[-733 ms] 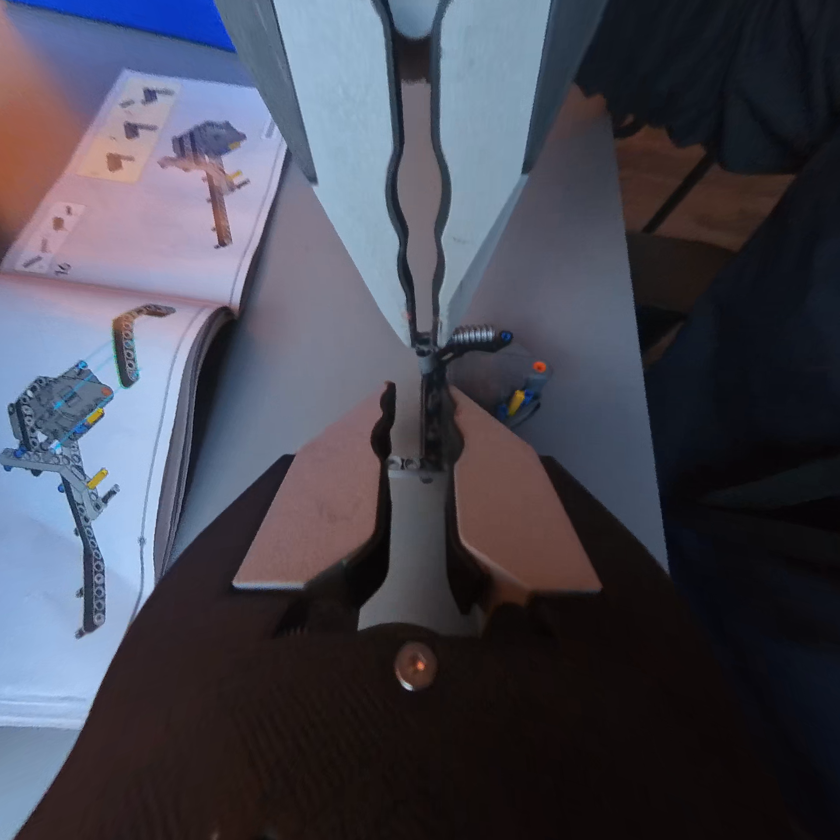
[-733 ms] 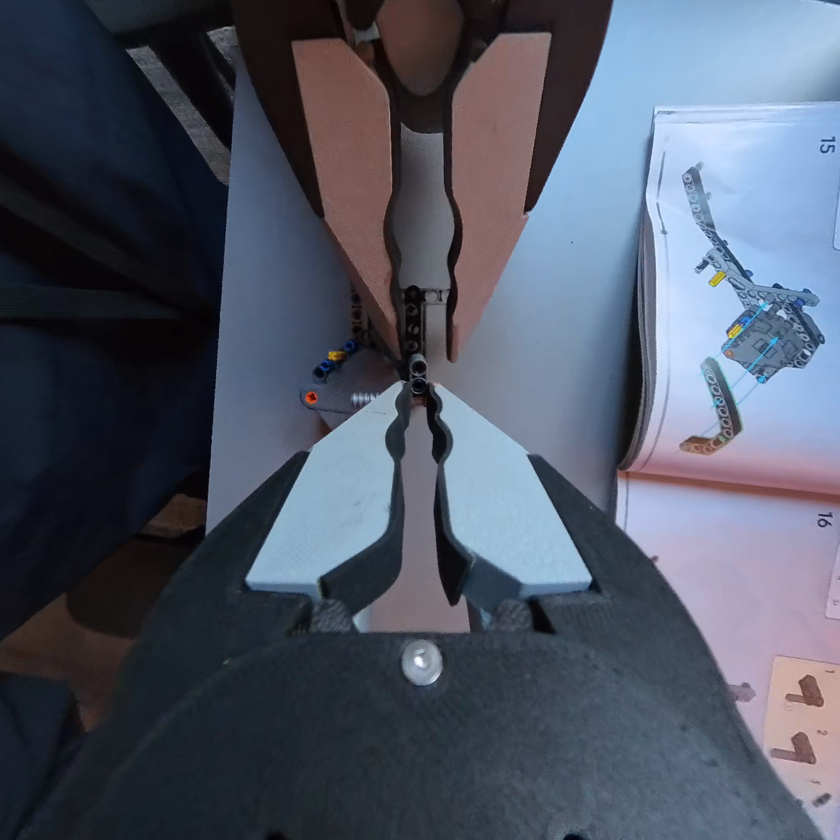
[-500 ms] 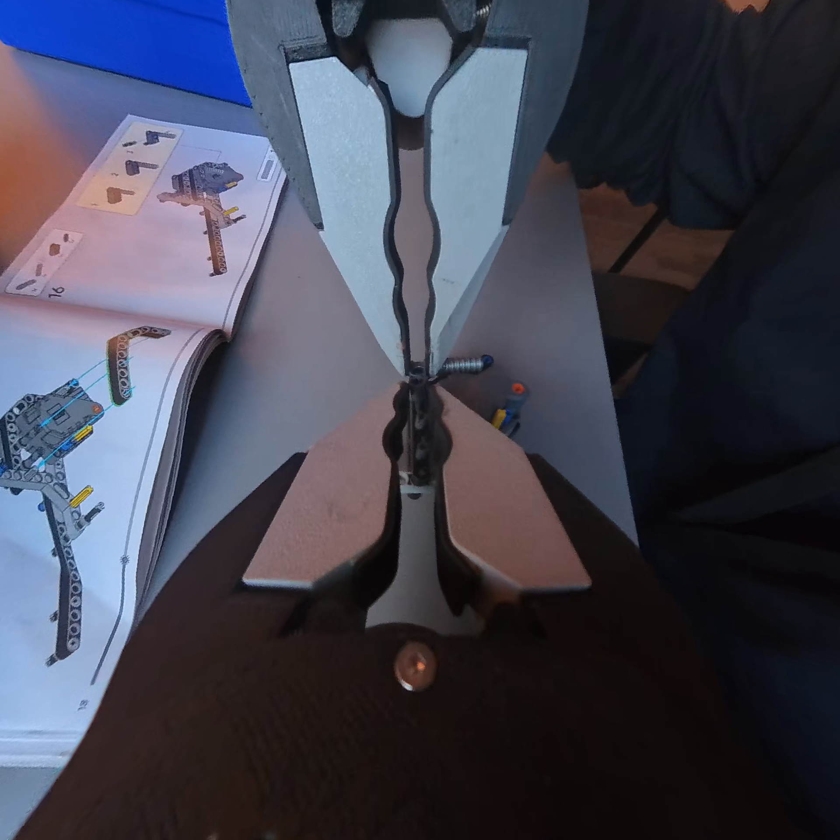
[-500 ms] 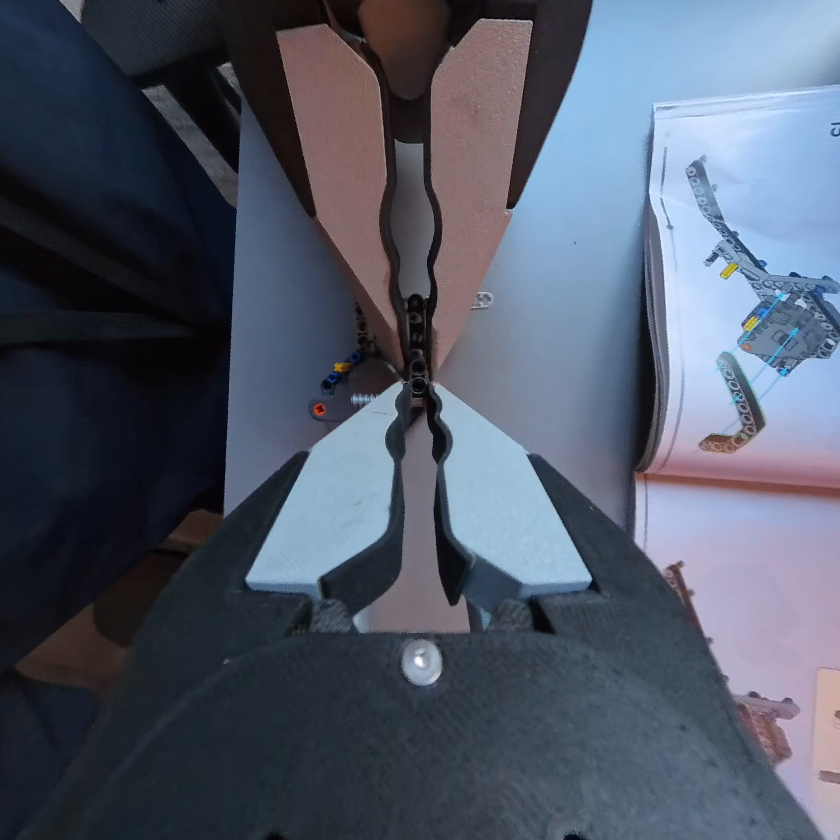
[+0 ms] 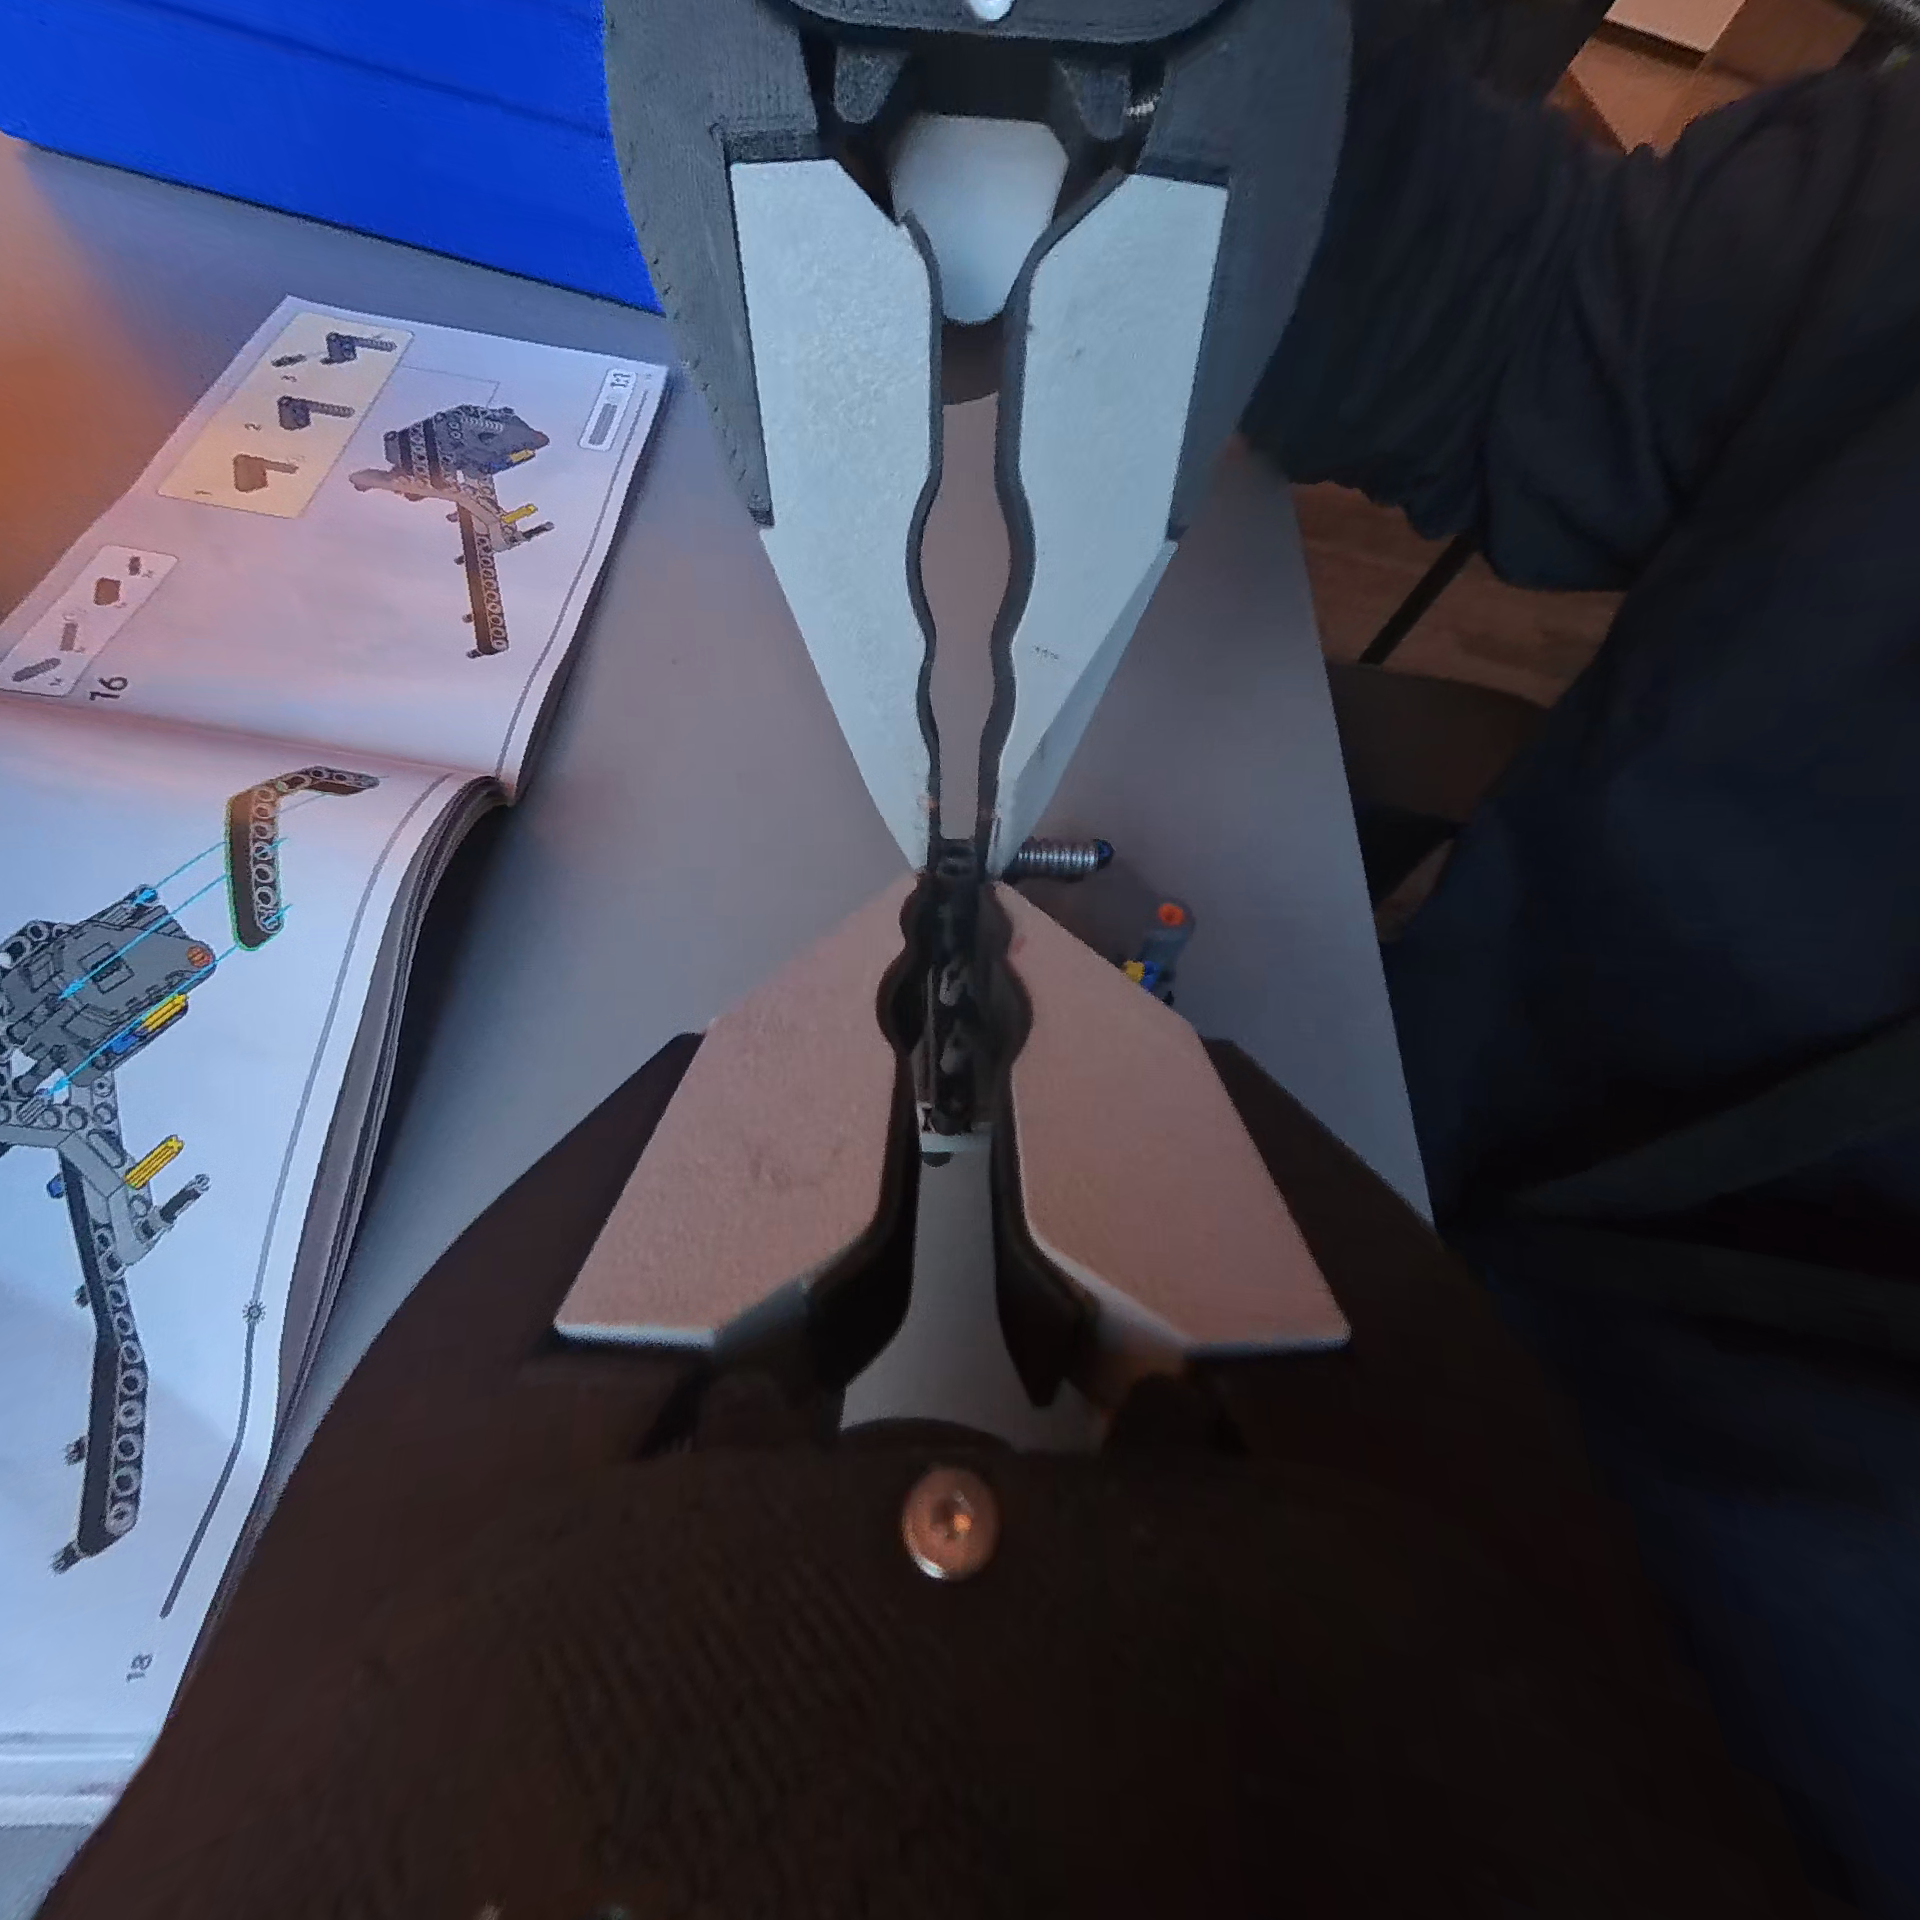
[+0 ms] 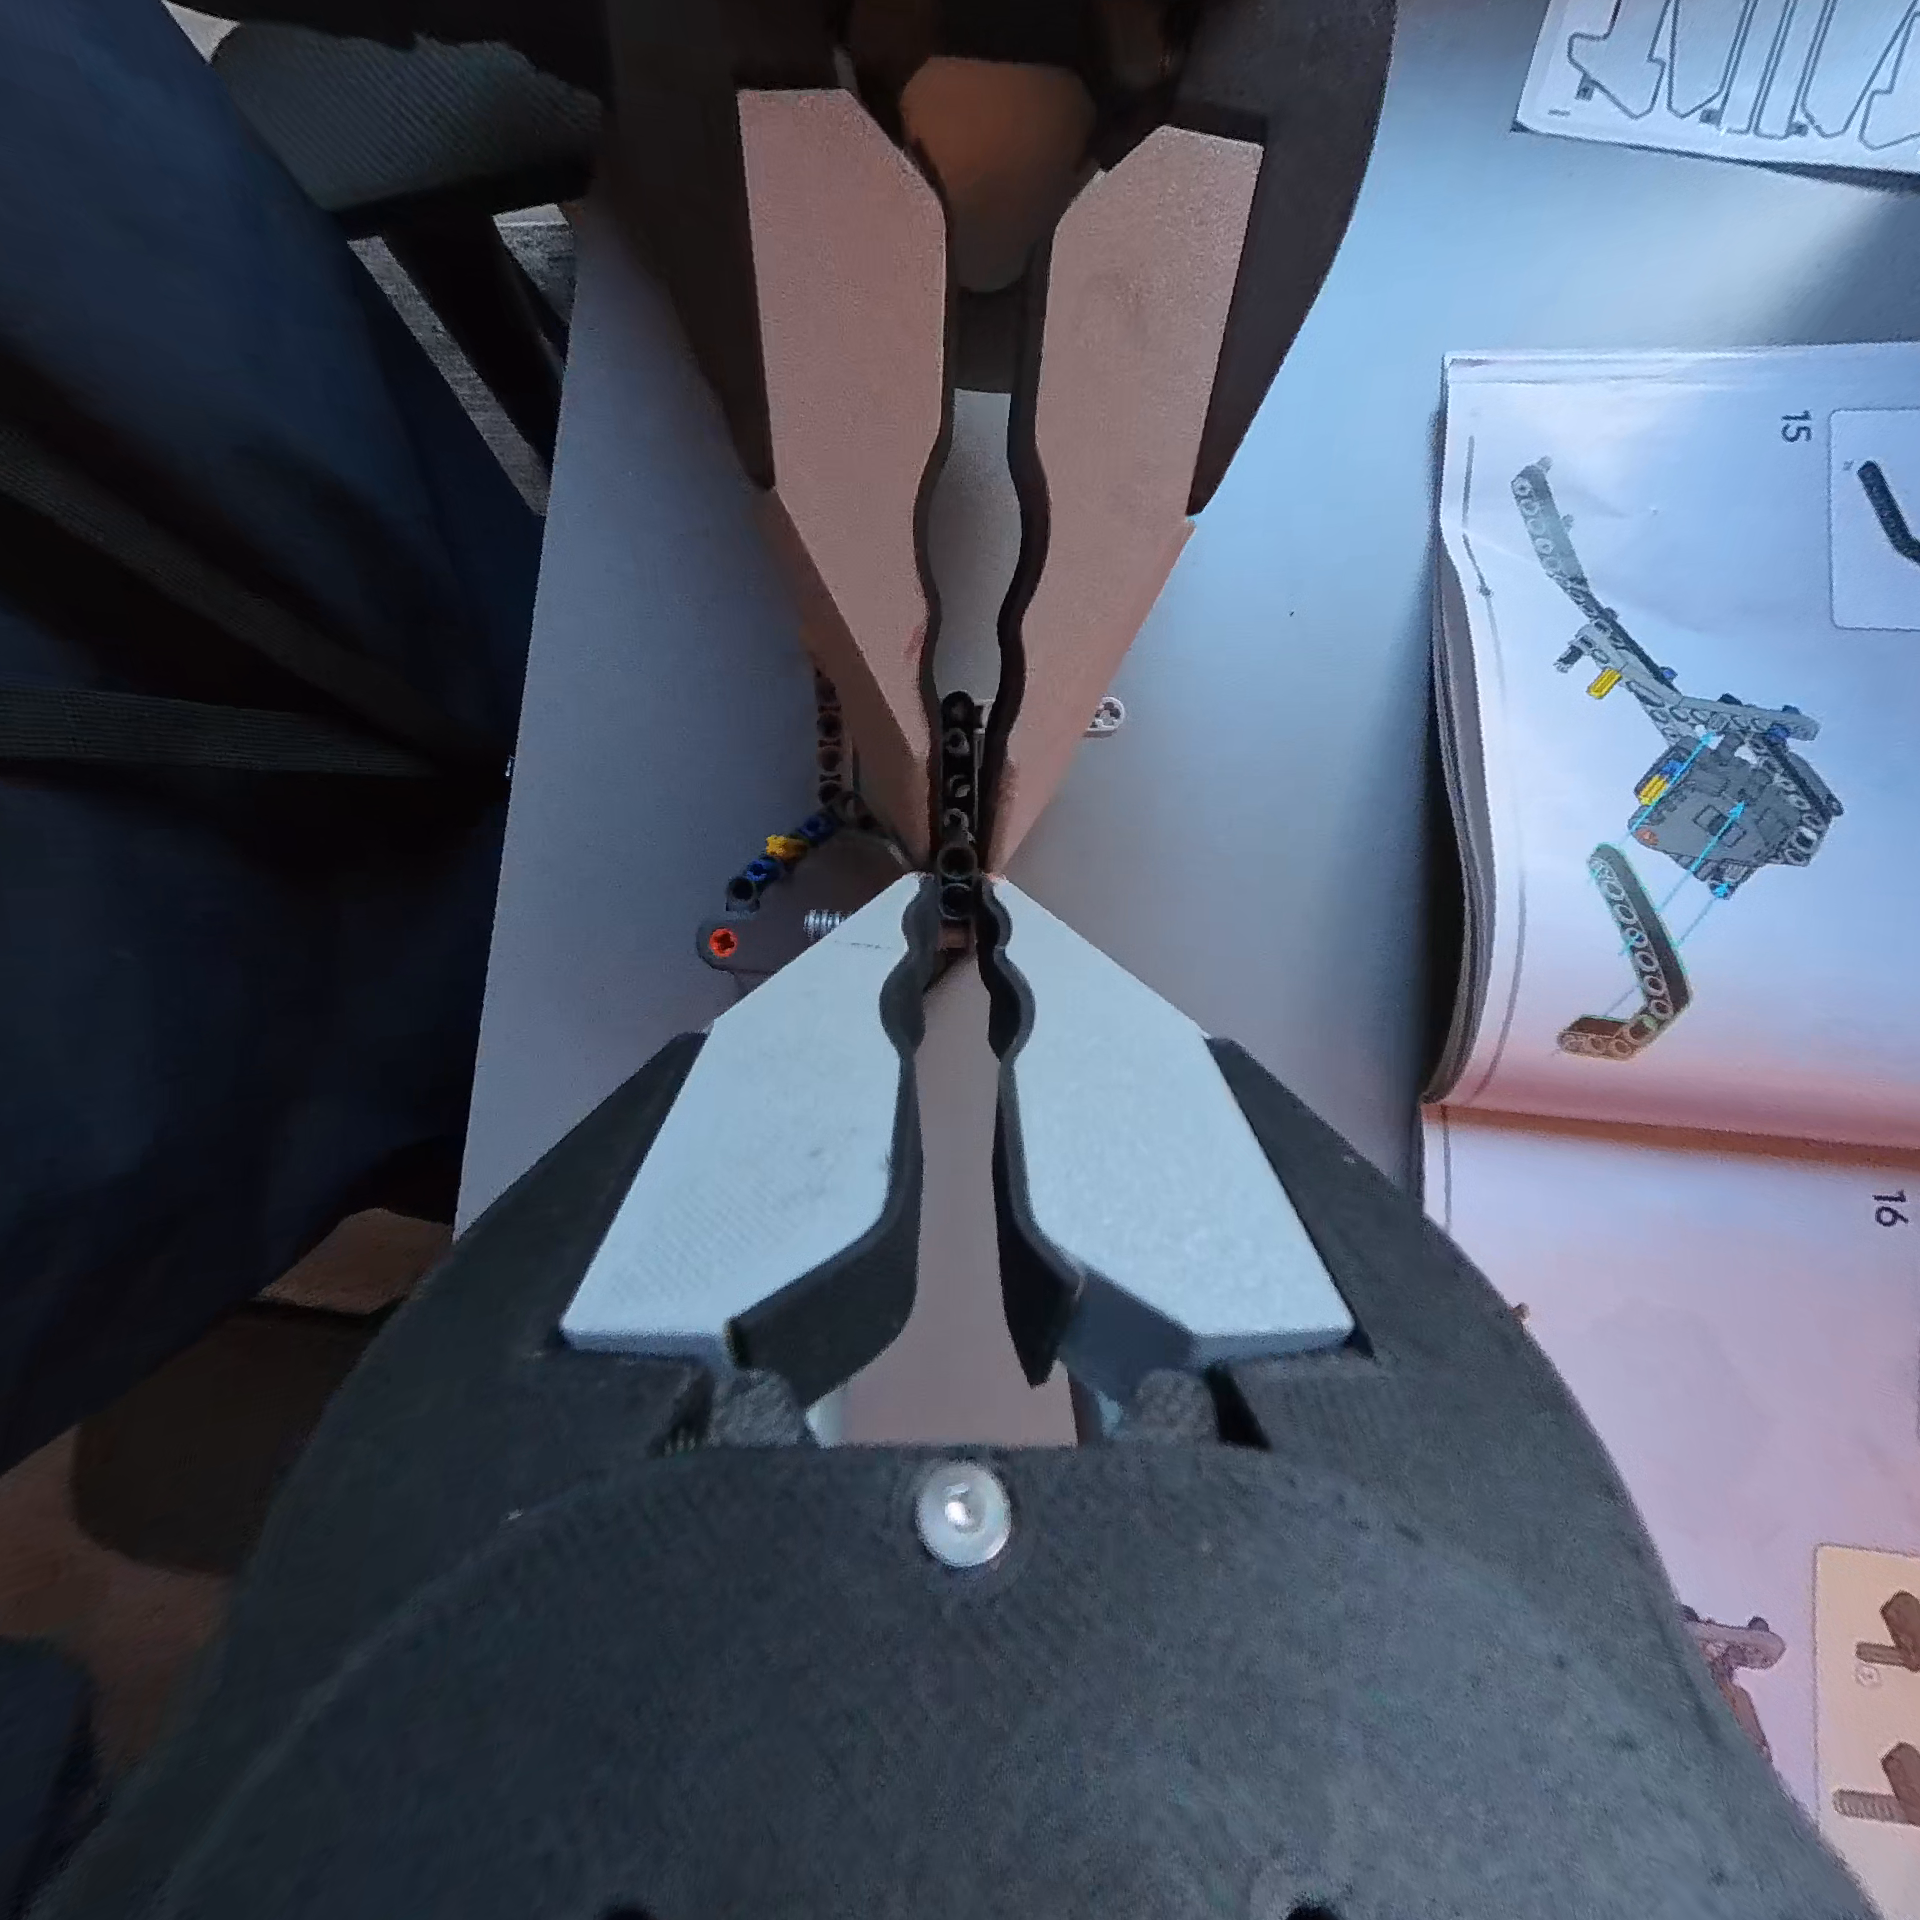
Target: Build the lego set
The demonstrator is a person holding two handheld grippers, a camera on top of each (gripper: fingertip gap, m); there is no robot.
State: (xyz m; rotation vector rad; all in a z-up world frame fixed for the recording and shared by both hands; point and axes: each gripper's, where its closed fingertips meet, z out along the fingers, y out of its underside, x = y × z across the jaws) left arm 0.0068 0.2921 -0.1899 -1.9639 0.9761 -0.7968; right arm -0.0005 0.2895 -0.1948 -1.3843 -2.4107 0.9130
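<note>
A black lego beam with holes (image 6: 958, 769) is held in the air between both grippers, which meet tip to tip. My left gripper (image 5: 956, 906), with pink fingers, is shut on the beam (image 5: 948, 997) along its length. My right gripper (image 6: 956, 902), with grey fingers, is shut on the end of the beam that faces it. Each gripper also shows in the other's view, the right one (image 5: 961, 847) from above and the left one (image 6: 961, 842) likewise. A partly built lego assembly (image 6: 774, 862) with a spring (image 5: 1055, 857) and an orange pin (image 6: 722, 942) lies on the table under the tips.
An open instruction booklet (image 5: 312, 727) lies on the grey table (image 5: 665, 831), and shows in the right wrist view too (image 6: 1662, 727). A small white piece (image 6: 1110, 715) lies near the tips. A blue box (image 5: 312, 135) stands behind. A person's dark clothing (image 5: 1662, 831) is beyond the table edge. My two grippers' fingertips are within a few centimetres of each other.
My left gripper's jaws have closed in on the black beam. Both grippers stay tip to tip, and more of each opposite gripper now shows.
</note>
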